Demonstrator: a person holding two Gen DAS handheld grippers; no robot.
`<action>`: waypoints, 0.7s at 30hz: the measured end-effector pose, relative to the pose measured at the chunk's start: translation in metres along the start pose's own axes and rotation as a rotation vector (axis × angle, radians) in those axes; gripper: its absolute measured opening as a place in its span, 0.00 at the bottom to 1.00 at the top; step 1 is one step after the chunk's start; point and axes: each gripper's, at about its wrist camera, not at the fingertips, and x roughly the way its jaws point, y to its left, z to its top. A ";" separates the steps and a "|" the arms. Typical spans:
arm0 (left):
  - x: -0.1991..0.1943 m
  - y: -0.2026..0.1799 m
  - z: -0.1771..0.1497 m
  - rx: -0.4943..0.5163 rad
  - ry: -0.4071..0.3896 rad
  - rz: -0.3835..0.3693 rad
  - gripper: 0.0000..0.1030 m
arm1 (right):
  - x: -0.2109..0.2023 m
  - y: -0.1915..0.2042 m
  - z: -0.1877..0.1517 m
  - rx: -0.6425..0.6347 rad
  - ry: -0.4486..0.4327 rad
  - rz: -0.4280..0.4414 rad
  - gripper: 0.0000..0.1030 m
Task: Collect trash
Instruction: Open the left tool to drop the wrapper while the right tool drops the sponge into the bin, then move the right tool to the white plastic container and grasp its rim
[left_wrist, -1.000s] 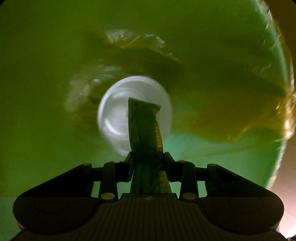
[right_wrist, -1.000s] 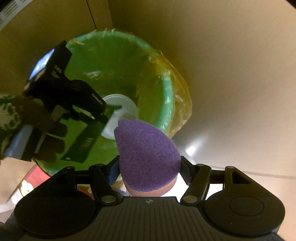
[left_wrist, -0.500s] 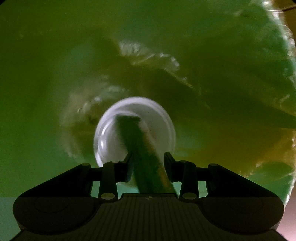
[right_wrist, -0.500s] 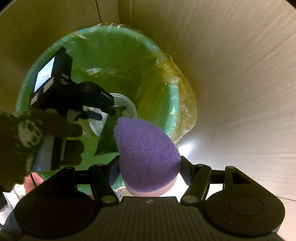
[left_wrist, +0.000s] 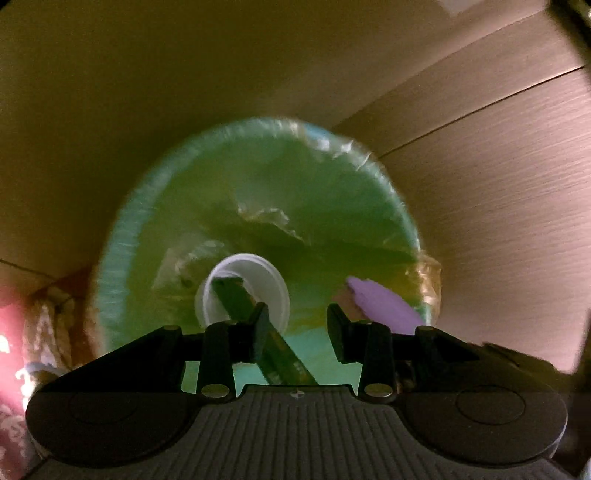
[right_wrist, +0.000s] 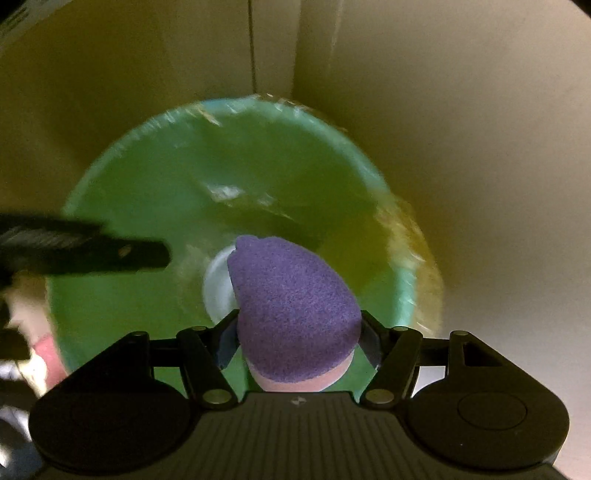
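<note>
A green bin (left_wrist: 391, 192) lined with a clear bag stands in a corner; it also shows in the right wrist view (right_wrist: 155, 177). A white cup (left_wrist: 275, 284) lies at its bottom, also seen in the right wrist view (right_wrist: 216, 284). My left gripper (left_wrist: 295, 325) is open above the bin, and a green wrapper (left_wrist: 258, 314) slants from its left finger down into the cup. My right gripper (right_wrist: 299, 332) is shut on a purple sponge (right_wrist: 295, 310) with a pink underside, held over the bin. The sponge also shows in the left wrist view (left_wrist: 380, 302).
Pale walls (right_wrist: 480, 147) and a wood-grain panel (left_wrist: 498, 184) close in around the bin. Red patterned cloth (left_wrist: 14, 332) lies at the left. The left gripper's finger (right_wrist: 110, 254) reaches over the bin's left rim in the right wrist view.
My left gripper has opened, let go of the green wrapper and pulled back up out of the bin. My right gripper has moved over the bin with the sponge.
</note>
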 end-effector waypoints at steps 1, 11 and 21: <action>-0.002 0.002 0.001 0.008 -0.006 0.005 0.38 | 0.004 -0.001 0.004 0.022 0.010 0.027 0.64; -0.026 0.003 0.001 0.075 -0.029 0.037 0.38 | 0.043 -0.012 0.021 0.192 0.117 0.189 0.70; -0.126 -0.050 0.007 0.270 0.001 -0.025 0.38 | 0.008 -0.034 0.031 0.428 0.114 0.243 0.68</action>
